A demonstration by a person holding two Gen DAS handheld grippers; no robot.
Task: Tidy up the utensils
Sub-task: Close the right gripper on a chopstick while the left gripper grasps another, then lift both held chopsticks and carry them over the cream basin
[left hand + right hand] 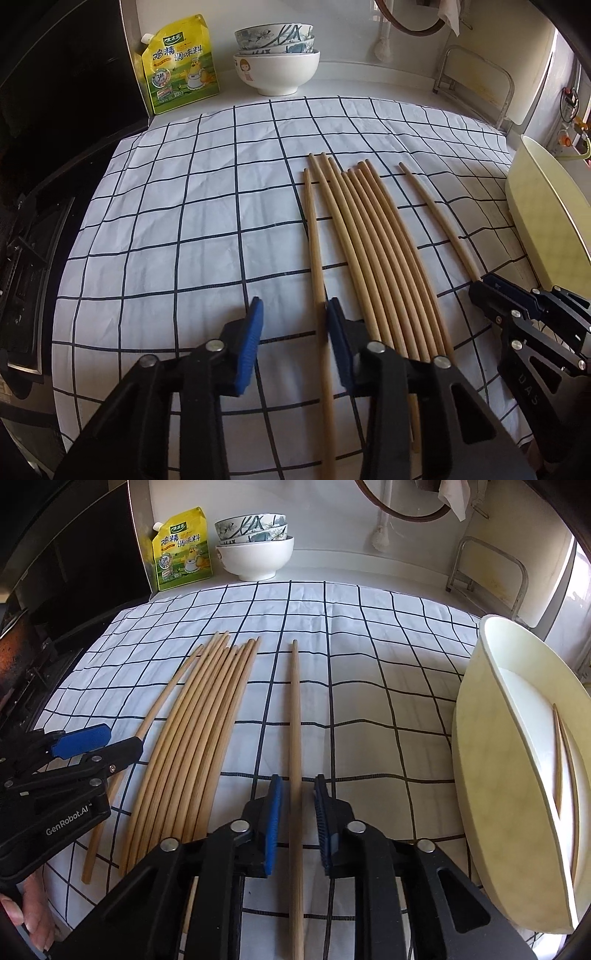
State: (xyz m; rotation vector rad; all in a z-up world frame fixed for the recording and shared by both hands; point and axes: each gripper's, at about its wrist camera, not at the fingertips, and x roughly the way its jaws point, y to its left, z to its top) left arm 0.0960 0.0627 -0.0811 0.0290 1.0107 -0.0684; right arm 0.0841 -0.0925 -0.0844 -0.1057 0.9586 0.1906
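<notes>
Several wooden chopsticks [369, 240] lie side by side on a white checked cloth [184, 221]. My left gripper [295, 321] is open over the near end of the leftmost chopstick [314, 240], which runs between the blue pads, close to the right one. My right gripper [297, 801] straddles a lone chopstick [295, 720] set apart from the bundle [199, 738]; a gap shows on each side of it, so the pads do not press. A cream oval bin [517, 775] at the right holds two chopsticks [561, 757].
Stacked bowls [277, 55] and a yellow seasoning pouch [177, 66] stand at the back by the wall. A metal rack [476, 85] is at the back right. A dark stove [29, 240] borders the cloth on the left. A hand [33, 915] holds the left gripper [122, 738].
</notes>
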